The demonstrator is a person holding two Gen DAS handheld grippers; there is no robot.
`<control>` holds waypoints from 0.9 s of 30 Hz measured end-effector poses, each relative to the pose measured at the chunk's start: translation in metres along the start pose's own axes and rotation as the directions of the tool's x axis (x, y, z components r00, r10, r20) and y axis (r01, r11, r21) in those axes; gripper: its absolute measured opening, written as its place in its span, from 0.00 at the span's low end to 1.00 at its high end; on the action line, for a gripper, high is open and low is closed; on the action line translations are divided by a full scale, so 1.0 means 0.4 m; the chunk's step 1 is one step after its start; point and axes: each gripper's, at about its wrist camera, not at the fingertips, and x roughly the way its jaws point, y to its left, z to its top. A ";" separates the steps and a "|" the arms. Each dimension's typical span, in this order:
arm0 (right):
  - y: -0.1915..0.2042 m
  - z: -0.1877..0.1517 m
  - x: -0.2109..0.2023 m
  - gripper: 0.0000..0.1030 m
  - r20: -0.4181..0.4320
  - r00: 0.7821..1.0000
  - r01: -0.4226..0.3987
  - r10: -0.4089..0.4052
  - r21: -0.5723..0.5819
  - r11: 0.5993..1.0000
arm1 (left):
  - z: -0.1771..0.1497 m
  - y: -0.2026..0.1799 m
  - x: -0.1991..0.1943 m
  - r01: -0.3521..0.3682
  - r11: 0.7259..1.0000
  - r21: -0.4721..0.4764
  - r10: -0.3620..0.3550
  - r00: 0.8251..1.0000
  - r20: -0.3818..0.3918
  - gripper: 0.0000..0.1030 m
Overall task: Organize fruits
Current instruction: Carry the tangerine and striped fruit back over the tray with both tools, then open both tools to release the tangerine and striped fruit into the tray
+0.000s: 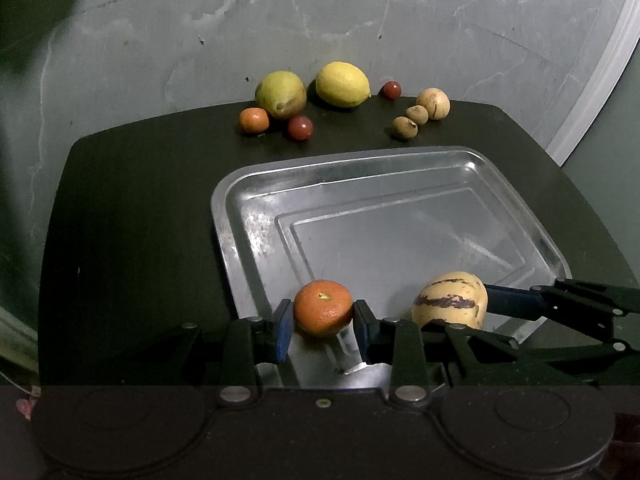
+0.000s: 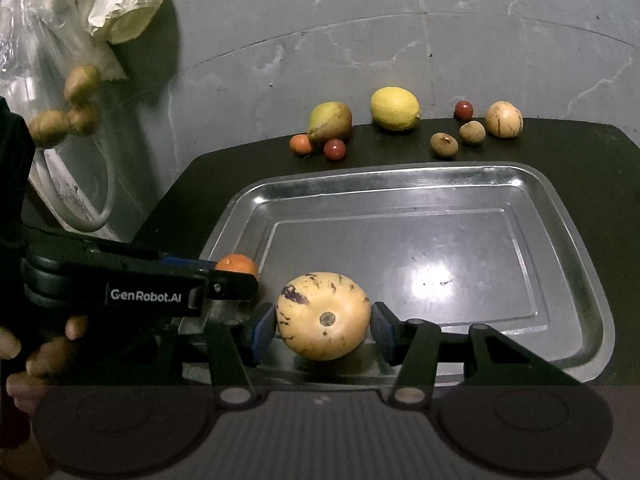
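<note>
The metal tray (image 2: 576,240) sits nearly bare on the dark table (image 1: 132,216), most of its floor open. At its near rim the left gripper (image 1: 323,322) is clamped on a mandarin (image 1: 323,307), pads pressed to both sides. Just beside it, the right gripper (image 2: 323,326) squeezes a striped melon (image 2: 323,316) over the tray's near edge. Beyond the tray's far rim lie eight loose fruits (one lemon (image 2: 395,108), one pear (image 2: 330,121), the rest small).

Clear plastic bag (image 2: 28,52) with crumpled white wrapping (image 2: 124,0); grey wall (image 1: 320,32).
</note>
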 end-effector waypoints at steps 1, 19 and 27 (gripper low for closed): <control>0.000 0.000 0.000 0.55 0.000 1.000 0.000 0.000 0.000 1.000 | 0.000 0.000 0.001 0.000 1.000 0.000 0.000 1.000 0.000 0.33; -0.001 -0.002 -0.009 0.67 0.004 1.000 -0.012 0.012 0.010 1.000 | -0.017 0.002 -0.004 0.005 1.000 -0.004 -0.005 1.000 -0.005 0.39; 0.016 -0.003 -0.062 0.91 0.001 0.999 0.032 -0.032 -0.016 0.999 | -0.033 0.012 -0.063 0.001 1.000 -0.004 -0.001 0.999 0.033 0.73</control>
